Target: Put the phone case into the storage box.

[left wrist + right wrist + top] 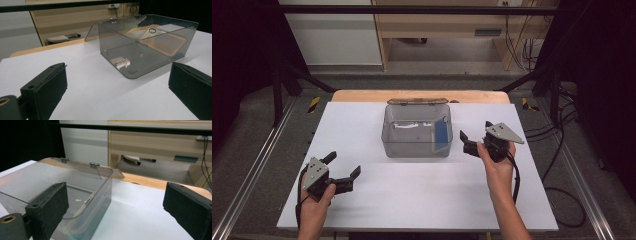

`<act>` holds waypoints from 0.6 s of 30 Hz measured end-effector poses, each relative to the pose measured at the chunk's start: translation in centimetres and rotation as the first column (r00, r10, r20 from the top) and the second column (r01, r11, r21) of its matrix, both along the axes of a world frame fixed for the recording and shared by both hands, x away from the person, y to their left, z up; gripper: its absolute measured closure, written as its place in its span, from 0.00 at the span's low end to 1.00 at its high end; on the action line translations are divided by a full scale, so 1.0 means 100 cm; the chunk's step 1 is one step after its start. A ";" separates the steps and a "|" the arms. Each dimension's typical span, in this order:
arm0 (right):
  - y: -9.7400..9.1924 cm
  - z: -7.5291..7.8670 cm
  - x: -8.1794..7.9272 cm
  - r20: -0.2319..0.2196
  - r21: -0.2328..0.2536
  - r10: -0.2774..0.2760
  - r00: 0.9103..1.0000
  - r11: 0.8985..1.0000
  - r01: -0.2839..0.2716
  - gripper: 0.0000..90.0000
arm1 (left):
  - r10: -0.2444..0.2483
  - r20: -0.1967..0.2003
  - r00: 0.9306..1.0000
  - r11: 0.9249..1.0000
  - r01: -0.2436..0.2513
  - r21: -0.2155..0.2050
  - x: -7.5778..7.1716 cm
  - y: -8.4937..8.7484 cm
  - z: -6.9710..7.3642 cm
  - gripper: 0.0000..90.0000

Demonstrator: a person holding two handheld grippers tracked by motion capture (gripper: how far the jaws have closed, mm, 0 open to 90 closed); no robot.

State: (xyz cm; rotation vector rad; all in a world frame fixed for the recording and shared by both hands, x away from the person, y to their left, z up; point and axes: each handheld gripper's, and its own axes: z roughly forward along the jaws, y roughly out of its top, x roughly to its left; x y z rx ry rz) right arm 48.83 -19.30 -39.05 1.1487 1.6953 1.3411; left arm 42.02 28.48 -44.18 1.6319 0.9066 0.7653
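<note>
Approaching the Clear Box with the Right Gripper

Scene layout: a smoked transparent box (417,131) stands on the white table top (412,195), toward its far middle. Its hinged lid (417,101) is folded back behind the rear wall, so the top is open. A phone (162,42) leans inside, against the wall nearest the right gripper; in the right gripper view its edge (86,203) sits just behind the clear wall.

Gripper status: the right gripper (473,142) hangs just beside the box's right wall, jaws spread wide with nothing between them. The left gripper (343,170) hangs low over the near left of the table, well apart from the box, jaws also wide and empty.

Judged step: bringing the right gripper to the box, probably to reach the phone or to steady the wall.

Recommended procedure:
1. Keep the jaws fully apart until one pad is on each side of the target.
2. For the phone, come in from above the rim, not through the side; the wall blocks a level approach.
3. Expect the light box to slide if a pad nudges it. Bring the left gripper to the near left corner as a brace first.
4. Close slowly; the phone's smooth faces may slip, and it stands tilted.
</note>
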 end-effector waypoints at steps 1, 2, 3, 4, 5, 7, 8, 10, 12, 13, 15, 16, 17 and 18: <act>-0.003 -0.001 -0.003 0.007 -0.001 -0.002 1.000 1.000 0.002 0.07 | -0.001 -0.001 1.000 1.000 0.001 -0.002 0.000 0.000 0.000 0.02; -0.005 -0.002 -0.005 0.011 -0.003 0.000 1.000 1.000 0.000 0.07 | 0.000 0.002 1.000 1.000 0.000 -0.004 -0.001 0.001 0.001 0.02; -0.008 -0.003 -0.007 0.012 -0.005 0.002 1.000 1.000 -0.002 0.07 | 0.000 0.004 1.000 1.000 0.000 -0.006 -0.002 0.002 0.002 0.02; -0.010 -0.004 -0.009 0.019 -0.006 0.002 1.000 1.000 -0.002 0.07 | 0.002 0.006 1.000 1.000 -0.001 -0.009 -0.003 0.003 0.002 0.02; -0.012 -0.005 -0.011 0.028 -0.008 0.002 1.000 1.000 -0.002 0.06 | 0.002 0.006 1.000 1.000 -0.002 -0.013 -0.003 0.004 0.003 0.02; -0.017 -0.007 -0.016 0.040 -0.019 0.003 0.999 1.000 -0.002 0.06 | 0.006 0.005 1.000 1.000 -0.006 -0.015 -0.004 0.005 0.003 0.03; -0.019 -0.008 -0.019 0.045 -0.020 0.005 0.999 1.000 -0.005 0.06 | 0.007 0.006 1.000 1.000 -0.007 -0.015 -0.005 0.007 0.003 0.03; -0.024 -0.010 -0.023 0.054 -0.023 0.010 0.998 1.000 -0.009 0.06 | 0.010 0.006 1.000 1.000 -0.010 -0.017 -0.007 0.010 0.004 0.03; -0.029 -0.013 -0.028 0.063 -0.023 0.015 0.998 1.000 -0.013 0.05 | 0.019 0.005 1.000 0.999 -0.019 -0.025 -0.008 0.013 0.004 0.03; -0.032 -0.015 -0.030 0.068 -0.026 0.016 0.998 1.000 -0.015 0.05 | 0.023 0.004 1.000 0.999 -0.023 -0.027 -0.009 0.015 0.004 0.03; -0.036 -0.018 -0.034 0.071 -0.031 0.018 0.997 0.999 -0.016 0.05 | 0.029 0.002 1.000 0.999 -0.029 -0.027 -0.010 0.018 0.003 0.03; -0.038 -0.019 -0.036 0.070 -0.028 0.019 0.997 0.999 -0.017 0.05 | 0.030 0.001 1.000 0.999 -0.030 -0.026 -0.011 0.020 0.003 0.03; -0.040 -0.021 -0.038 0.069 -0.029 0.019 0.997 0.999 -0.017 0.05 | 0.032 0.001 0.999 0.999 -0.032 -0.028 -0.012 0.021 0.003 0.03; -0.042 -0.023 -0.040 0.068 -0.027 0.019 0.997 0.999 -0.017 0.05 | 0.036 0.002 0.999 0.999 -0.035 -0.034 -0.013 0.022 0.003 0.03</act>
